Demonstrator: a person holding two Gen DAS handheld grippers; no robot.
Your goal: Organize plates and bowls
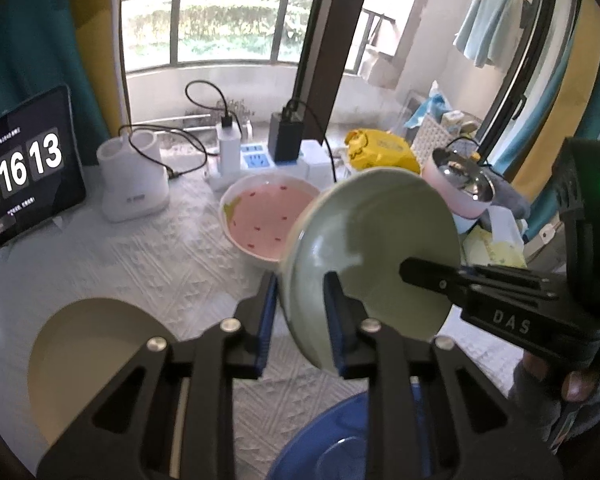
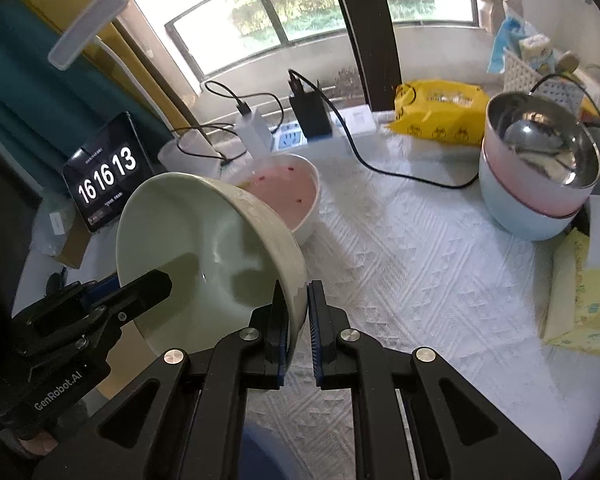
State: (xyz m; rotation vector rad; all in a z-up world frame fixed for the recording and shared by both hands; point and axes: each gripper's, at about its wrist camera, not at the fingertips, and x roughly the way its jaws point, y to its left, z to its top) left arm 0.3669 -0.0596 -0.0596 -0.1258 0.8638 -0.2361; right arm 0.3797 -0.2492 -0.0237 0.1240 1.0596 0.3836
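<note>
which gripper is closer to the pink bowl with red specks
Left, by a small margin and hard to judge. The left gripper and right gripper both clamp the tilted pale green bowl, whose left-held side sits nearer the pink bowl.

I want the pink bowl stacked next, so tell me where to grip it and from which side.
Grip the pink bowl by its rim on the near right side, one finger inside and one outside. It sits upright and open on the cloth, so the thin rim is the only edge the jaws can straddle. The green bowl blocks its left, and the chargers crowd its far side.
</note>
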